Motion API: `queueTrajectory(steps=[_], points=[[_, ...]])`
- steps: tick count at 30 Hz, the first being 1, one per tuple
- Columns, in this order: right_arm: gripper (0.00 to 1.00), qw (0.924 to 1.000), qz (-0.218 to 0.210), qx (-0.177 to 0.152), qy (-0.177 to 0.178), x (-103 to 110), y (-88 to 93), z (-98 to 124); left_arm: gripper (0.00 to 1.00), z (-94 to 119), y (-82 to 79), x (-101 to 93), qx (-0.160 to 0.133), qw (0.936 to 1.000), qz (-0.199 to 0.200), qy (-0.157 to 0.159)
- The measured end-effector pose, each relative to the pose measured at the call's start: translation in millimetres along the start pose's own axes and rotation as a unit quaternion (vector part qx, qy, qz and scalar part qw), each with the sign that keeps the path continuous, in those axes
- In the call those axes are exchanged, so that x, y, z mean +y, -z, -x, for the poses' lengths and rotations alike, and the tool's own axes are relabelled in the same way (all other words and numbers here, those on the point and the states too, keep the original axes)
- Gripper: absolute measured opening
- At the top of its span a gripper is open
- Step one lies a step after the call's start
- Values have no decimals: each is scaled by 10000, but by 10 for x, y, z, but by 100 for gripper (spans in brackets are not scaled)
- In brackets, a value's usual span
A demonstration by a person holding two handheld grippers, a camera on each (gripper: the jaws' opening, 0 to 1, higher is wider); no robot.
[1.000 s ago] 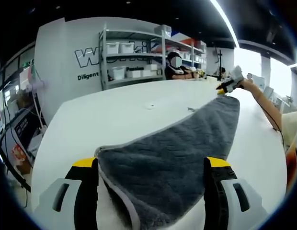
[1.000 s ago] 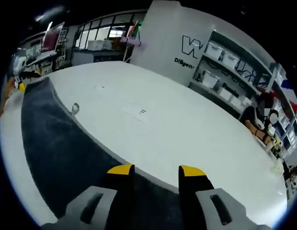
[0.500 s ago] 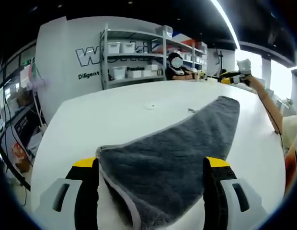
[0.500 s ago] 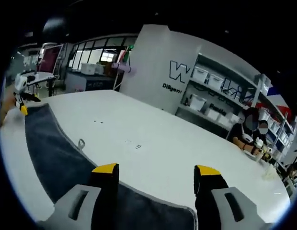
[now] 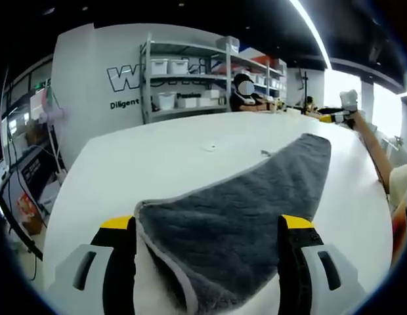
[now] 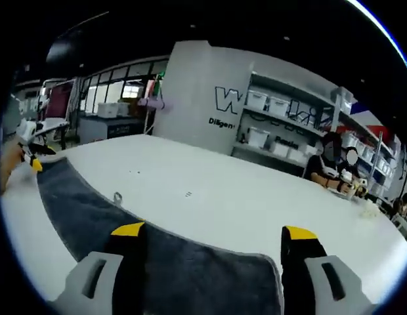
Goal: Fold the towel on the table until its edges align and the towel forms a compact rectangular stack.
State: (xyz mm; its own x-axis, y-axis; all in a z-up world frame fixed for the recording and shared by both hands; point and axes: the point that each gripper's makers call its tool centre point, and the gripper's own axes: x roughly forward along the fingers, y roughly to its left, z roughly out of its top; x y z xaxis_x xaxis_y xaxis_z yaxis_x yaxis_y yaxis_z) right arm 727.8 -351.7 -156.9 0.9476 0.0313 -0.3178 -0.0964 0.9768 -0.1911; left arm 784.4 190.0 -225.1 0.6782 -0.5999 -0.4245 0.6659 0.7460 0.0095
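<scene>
A: How far along is the fold?

B: Partway, I judge. The grey towel [image 5: 249, 210] lies on the white surface [image 5: 157, 154] as a long strip. At its near end in the left gripper view an under layer shows beneath the top one, so at least one fold looks made. It is still no compact stack, and the strip would have to be folded across its length, with the edges then squared.

A: Where are the hand-held grippers?

B: One at each short end. The left hand-held gripper [image 5: 209, 226] stands open, its yellow-tipped jaws wide apart on either side of the near end, with nothing clamped. The right hand-held gripper [image 6: 215, 235] is open too, its jaws astride the other end, where the pale hem and a corner lie between them.

A: Can each see the other?

B: Yes. In the left gripper view the right one shows at the far end, just past the towel.

A: And the towel itself?

B: Plush dark grey pile with a lighter bound hem. A small hanging loop [image 6: 117, 197] sits on the long edge. It lies flat, and the near layers are not quite edge to edge.
</scene>
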Motion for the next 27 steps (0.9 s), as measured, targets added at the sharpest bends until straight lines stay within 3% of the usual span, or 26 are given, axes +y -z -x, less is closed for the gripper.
queueTrajectory(steps=[6,10,16,27], points=[[90,9990,44,388,-210,132,392,-89,84,2,-23,53,-100,9999,28,-111],[94,9981,69,512,-342,189,534,-156,82,-19,-4,90,-123,9998,55,-163],[99,9970,154,578,-499,267,597,-185,82,-51,64,99,-22,9998,57,-173],[99,9957,332,587,-628,354,595,-176,76,-11,49,330,-281,9980,314,-472]])
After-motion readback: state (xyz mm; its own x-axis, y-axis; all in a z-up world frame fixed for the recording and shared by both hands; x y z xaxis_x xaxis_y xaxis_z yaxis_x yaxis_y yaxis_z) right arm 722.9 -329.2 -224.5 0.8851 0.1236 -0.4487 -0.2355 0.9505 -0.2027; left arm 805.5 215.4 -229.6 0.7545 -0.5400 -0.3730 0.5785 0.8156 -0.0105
